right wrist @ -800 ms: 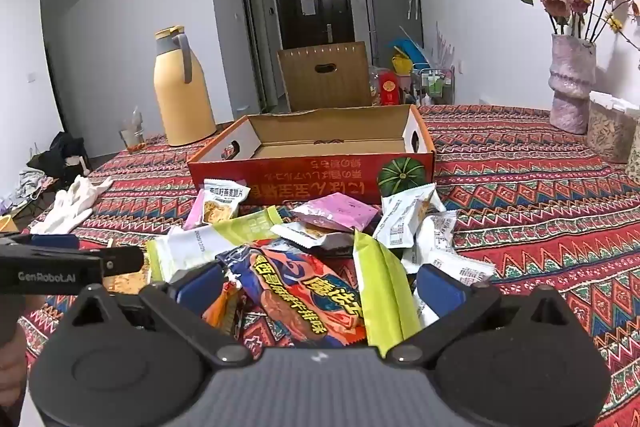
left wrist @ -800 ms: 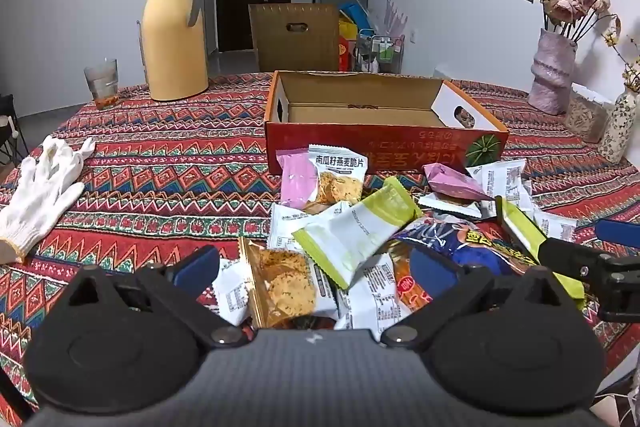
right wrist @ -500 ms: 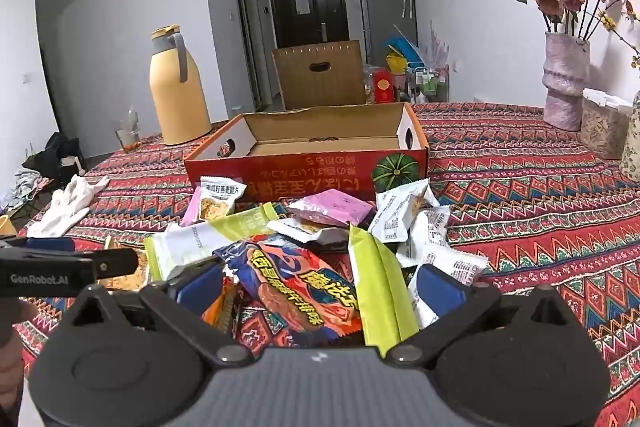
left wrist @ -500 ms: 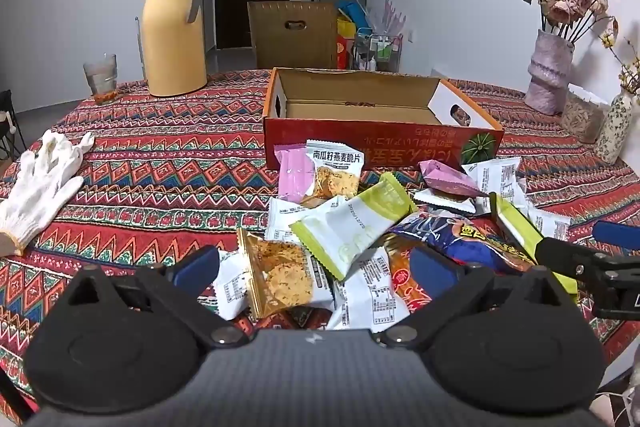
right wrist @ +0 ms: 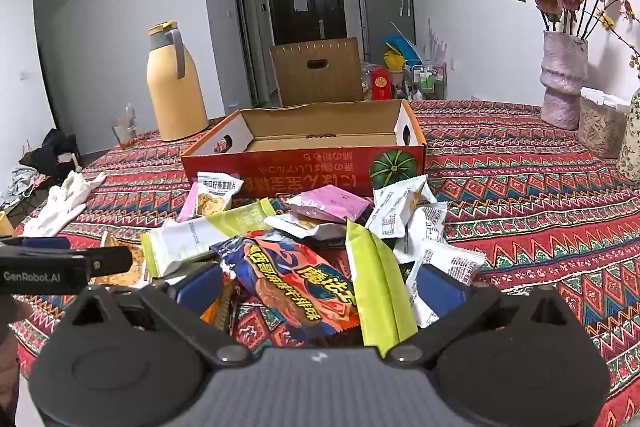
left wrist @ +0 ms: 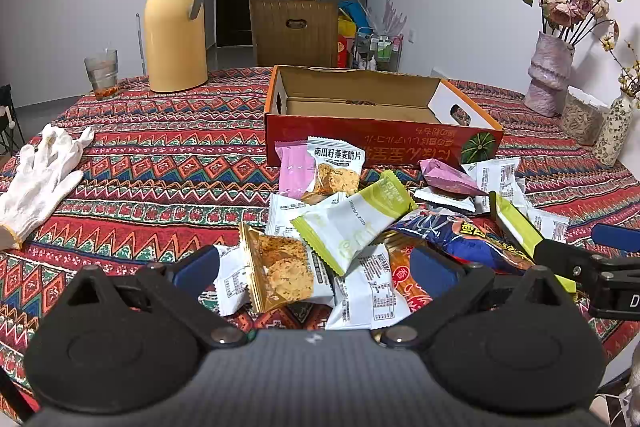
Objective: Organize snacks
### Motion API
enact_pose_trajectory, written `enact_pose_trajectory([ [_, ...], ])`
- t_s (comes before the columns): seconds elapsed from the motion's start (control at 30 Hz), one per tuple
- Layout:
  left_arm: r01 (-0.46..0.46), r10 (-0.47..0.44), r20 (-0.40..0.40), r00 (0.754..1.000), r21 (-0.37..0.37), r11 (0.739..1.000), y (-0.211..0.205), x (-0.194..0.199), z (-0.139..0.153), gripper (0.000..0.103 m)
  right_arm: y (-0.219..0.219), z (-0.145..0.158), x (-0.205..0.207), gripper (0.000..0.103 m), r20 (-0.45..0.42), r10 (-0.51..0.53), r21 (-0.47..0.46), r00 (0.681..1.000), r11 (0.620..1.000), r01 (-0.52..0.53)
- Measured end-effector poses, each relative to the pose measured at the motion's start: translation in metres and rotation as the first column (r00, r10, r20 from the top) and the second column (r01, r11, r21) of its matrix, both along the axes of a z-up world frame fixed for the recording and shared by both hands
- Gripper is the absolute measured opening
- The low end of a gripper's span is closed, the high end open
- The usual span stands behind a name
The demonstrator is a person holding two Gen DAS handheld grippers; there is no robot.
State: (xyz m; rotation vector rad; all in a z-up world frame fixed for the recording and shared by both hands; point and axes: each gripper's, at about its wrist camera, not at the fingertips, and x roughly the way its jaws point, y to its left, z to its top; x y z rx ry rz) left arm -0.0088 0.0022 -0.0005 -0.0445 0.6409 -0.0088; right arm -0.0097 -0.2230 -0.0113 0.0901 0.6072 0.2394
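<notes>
Since the earlier frames we have drawn both grippers back slightly from the snack pile, so the box and packets sit a little farther off in each view; the packets themselves have not shifted. The round table under its red zigzag-patterned woven cloth carries everything. The open red cardboard box with a pumpkin print stands at the middle of the table, its interior bare cardboard, with the heap of packets lying just in front of its near wall. The tall yellow thermos jug with a grey handle stands far left, a clear drinking glass beside it. A white cotton work glove lies flat at the left edge. Our left gripper hangs low over the near part of the pile with its blue-padded fingers spread wide, grasping nothing; between them lies a gold-edged clear packet of oat crisps, overlapped by a white-and-lime-green pillow packet. Our right gripper is likewise spread apart and empty, with a blue-and-orange glossy crisp bag and a lime-green folded packet lying between its fingers. A small pink sachet rests nearer the box.
</notes>
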Motion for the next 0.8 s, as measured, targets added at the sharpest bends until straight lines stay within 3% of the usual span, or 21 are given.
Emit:
enact_pose_trajectory([
  [0.8,0.000,0.000,0.000,1.000,-0.017,1.000,0.0016,-0.0009,-0.0031,0.103,-0.0001,-0.0022,-0.0003,0.103,-0.005,-0.001,-0.008,1.000,1.000,0.000],
])
